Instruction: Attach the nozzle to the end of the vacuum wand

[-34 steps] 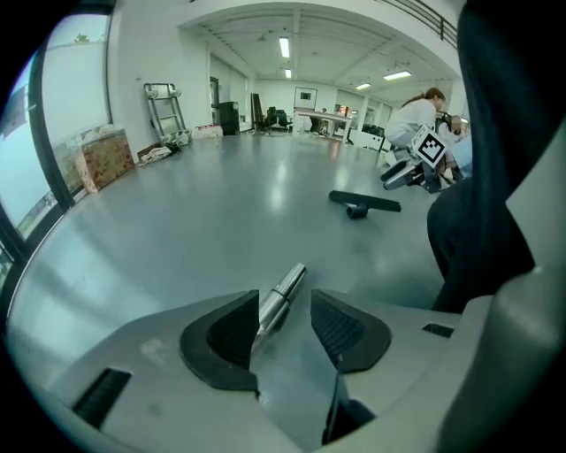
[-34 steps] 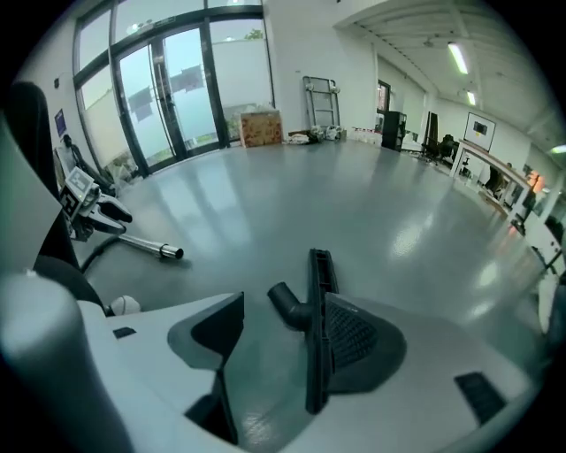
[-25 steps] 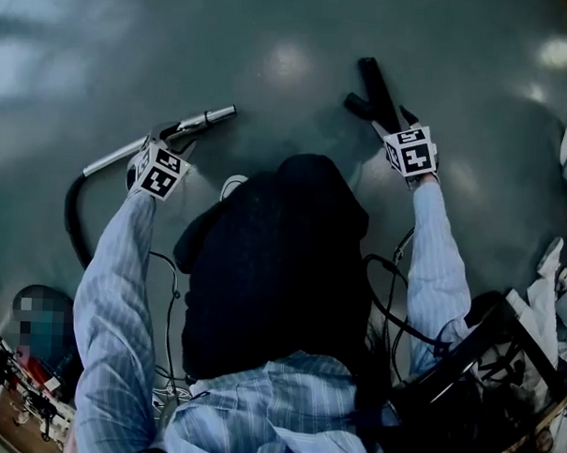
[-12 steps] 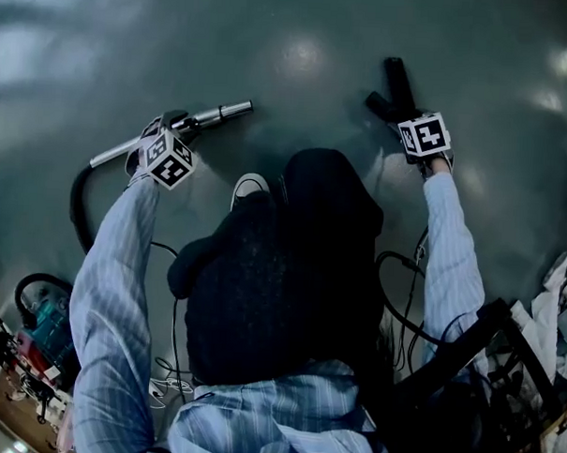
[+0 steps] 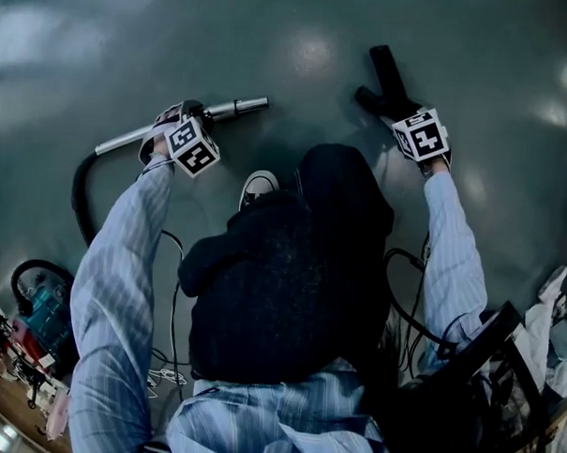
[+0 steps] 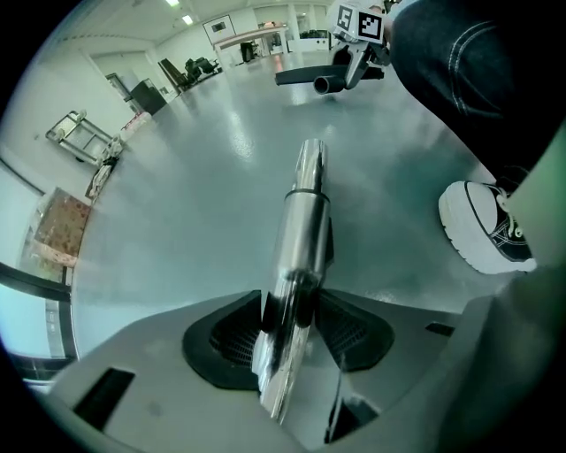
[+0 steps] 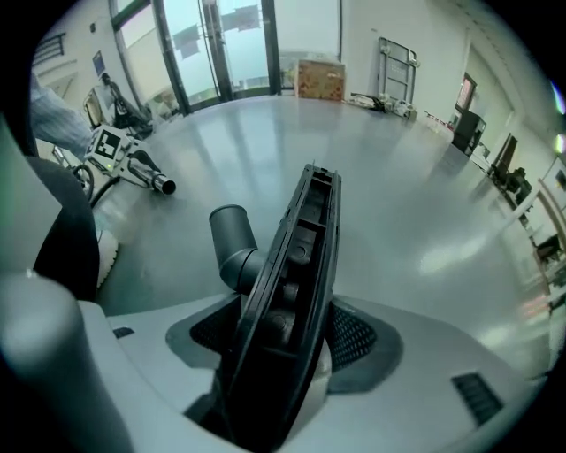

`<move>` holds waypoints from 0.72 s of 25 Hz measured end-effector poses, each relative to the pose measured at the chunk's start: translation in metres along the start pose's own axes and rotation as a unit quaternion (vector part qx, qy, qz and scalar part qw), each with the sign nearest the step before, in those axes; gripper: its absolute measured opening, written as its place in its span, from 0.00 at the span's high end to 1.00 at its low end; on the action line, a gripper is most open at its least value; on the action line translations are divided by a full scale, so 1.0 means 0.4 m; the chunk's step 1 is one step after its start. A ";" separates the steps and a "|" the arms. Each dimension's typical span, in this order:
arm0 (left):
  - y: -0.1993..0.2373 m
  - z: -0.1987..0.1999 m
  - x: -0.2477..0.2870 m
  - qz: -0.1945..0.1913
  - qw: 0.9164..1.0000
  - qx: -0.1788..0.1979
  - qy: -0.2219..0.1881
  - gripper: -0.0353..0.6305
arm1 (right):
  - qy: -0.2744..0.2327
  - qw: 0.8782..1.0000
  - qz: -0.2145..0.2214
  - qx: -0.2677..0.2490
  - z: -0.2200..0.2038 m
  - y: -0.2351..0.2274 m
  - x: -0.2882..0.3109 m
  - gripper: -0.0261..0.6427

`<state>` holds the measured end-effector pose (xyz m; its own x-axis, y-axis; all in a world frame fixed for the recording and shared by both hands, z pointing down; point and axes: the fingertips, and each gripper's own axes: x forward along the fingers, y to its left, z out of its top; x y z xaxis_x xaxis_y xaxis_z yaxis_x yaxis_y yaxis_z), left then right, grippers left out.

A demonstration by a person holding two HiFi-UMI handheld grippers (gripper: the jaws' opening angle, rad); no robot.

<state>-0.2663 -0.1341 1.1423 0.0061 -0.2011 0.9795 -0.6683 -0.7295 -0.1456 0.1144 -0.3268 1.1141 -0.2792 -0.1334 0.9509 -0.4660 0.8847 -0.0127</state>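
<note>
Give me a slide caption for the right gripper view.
Right gripper clamped on the black vacuum nozzle, its grey socket free; the left gripper holds the metal wand across the floor.

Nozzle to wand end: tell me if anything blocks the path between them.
Nothing visible does. Only bare floor lies between the nozzle in the right gripper and the end of the wand in the left gripper; the shoe sits off that line, closer to the person.

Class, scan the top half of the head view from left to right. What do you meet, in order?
Black hose → left gripper, shut on the vacuum wand → white shoe → right gripper, shut on the nozzle.
</note>
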 end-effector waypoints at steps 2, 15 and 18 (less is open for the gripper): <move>0.004 0.010 -0.003 0.000 1.000 -0.011 -0.015 0.67 | -0.019 1.000 0.016 -0.015 0.053 0.029 0.012 0.52; 0.024 0.110 -0.065 0.013 0.997 -0.037 -0.072 0.70 | -0.043 0.981 0.062 -0.177 0.290 0.198 0.044 0.53; 0.014 0.104 -0.075 0.015 0.997 -0.025 -0.077 0.72 | -0.033 0.973 0.061 -0.222 0.307 0.234 0.062 0.53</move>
<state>-0.2393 -0.1593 1.1064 0.0969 -0.3228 0.9415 -0.7066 -0.6885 -0.1633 -0.0392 -0.3023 1.0985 -0.3696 -0.0303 0.9287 -0.0217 0.9995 0.0240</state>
